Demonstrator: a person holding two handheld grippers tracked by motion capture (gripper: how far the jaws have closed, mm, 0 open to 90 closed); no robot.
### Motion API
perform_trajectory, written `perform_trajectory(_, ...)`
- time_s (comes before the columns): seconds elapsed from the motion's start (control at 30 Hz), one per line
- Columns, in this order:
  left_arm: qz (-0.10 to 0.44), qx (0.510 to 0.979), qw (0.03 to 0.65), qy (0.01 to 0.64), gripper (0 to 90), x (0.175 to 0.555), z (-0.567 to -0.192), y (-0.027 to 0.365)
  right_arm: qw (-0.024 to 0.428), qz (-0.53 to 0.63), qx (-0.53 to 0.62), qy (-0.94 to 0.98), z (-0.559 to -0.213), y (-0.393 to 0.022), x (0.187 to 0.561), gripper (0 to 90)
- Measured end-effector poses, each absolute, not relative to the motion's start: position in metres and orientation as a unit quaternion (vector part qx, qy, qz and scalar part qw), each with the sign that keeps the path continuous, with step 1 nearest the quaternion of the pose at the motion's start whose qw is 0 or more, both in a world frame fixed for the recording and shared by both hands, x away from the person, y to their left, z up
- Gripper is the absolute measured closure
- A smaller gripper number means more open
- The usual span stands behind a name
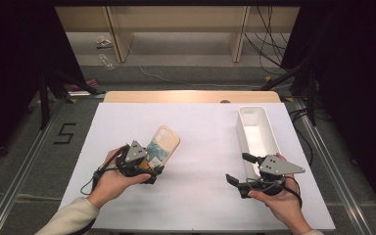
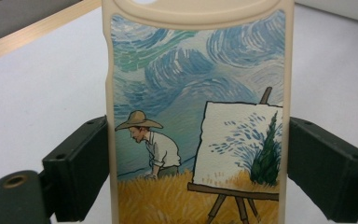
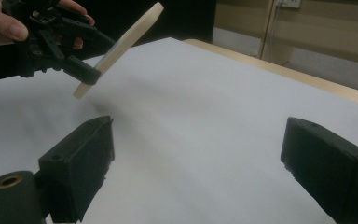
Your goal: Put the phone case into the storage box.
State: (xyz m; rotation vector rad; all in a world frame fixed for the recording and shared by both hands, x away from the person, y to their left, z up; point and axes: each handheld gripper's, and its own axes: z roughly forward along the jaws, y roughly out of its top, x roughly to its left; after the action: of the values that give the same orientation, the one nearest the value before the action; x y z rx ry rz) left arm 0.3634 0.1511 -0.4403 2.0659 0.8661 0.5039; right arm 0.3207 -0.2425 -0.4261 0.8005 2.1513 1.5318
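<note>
A beige phone case [image 1: 165, 141] with a painted scene of a man in a straw hat and an easel is held off the table, tilted up and away from the person. My left gripper [image 1: 152, 162] is shut on its lower end. In the left gripper view both black jaws press the sides of the case [image 2: 196, 107]. The right gripper view has the case [image 3: 130, 35] hanging in the air at the upper left. My right gripper [image 1: 238, 167] hovers low over the white table top, near the front right, open with nothing between its jaws.
A long white bin [image 1: 240, 131] stands lengthwise at the right of the table, just beyond my right gripper. The white sheet [image 1: 200, 147] covers the table, with a wooden edge [image 1: 191, 96] at the far side. Shelves and cables lie beyond.
</note>
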Motion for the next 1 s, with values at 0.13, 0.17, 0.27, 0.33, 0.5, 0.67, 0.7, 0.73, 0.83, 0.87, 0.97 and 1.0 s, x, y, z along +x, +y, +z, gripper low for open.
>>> perform_trajectory(0.13,0.202,0.817,0.418,0.343,11.5,0.3627,-0.4396,0.1502,0.189,0.545,0.285,0.765,-0.4264,-0.2425,0.3208,10.6)
perform_trajectory(0.17,0.203,0.814,0.423,0.343,11.5,0.3628,-0.4391,0.1501,0.190,0.545,0.286,0.765,-0.4264,-0.2426,0.3208,10.6)
perform_trajectory(0.27,0.203,0.811,0.427,0.345,11.5,0.3628,-0.4384,0.1503,0.190,0.545,0.285,0.765,-0.4263,-0.2428,0.3207,10.6)
perform_trajectory(0.33,0.202,0.810,0.429,0.344,11.5,0.3630,-0.4384,0.1505,0.190,0.545,0.286,0.765,-0.4264,-0.2428,0.3207,10.6)
perform_trajectory(0.5,0.201,0.807,0.437,0.343,11.6,0.3629,-0.4377,0.1501,0.189,0.545,0.286,0.765,-0.4265,-0.2427,0.3206,10.8)
perform_trajectory(0.67,0.200,0.803,0.445,0.342,11.5,0.3634,-0.4370,0.1507,0.191,0.545,0.286,0.765,-0.4263,-0.2428,0.3205,10.8)
perform_trajectory(0.7,0.200,0.803,0.445,0.342,11.5,0.3633,-0.4367,0.1508,0.191,0.545,0.286,0.765,-0.4263,-0.2428,0.3205,10.8)
perform_trajectory(0.73,0.201,0.804,0.444,0.342,11.6,0.3633,-0.4366,0.1508,0.190,0.545,0.286,0.765,-0.4263,-0.2425,0.3205,10.8)
perform_trajectory(0.83,0.201,0.803,0.446,0.340,11.5,0.3633,-0.4367,0.1506,0.190,0.545,0.286,0.765,-0.4260,-0.2422,0.3202,10.8)
perform_trajectory(0.87,0.201,0.803,0.446,0.340,11.6,0.3633,-0.4367,0.1506,0.190,0.545,0.286,0.765,-0.4260,-0.2422,0.3202,10.8)
perform_trajectory(0.97,0.202,0.802,0.448,0.340,11.6,0.3636,-0.4363,0.1510,0.191,0.545,0.286,0.765,-0.4256,-0.2421,0.3200,10.8)
perform_trajectory(1.0,0.202,0.802,0.448,0.340,11.5,0.3636,-0.4363,0.1510,0.191,0.545,0.286,0.765,-0.4256,-0.2421,0.3200,10.8)
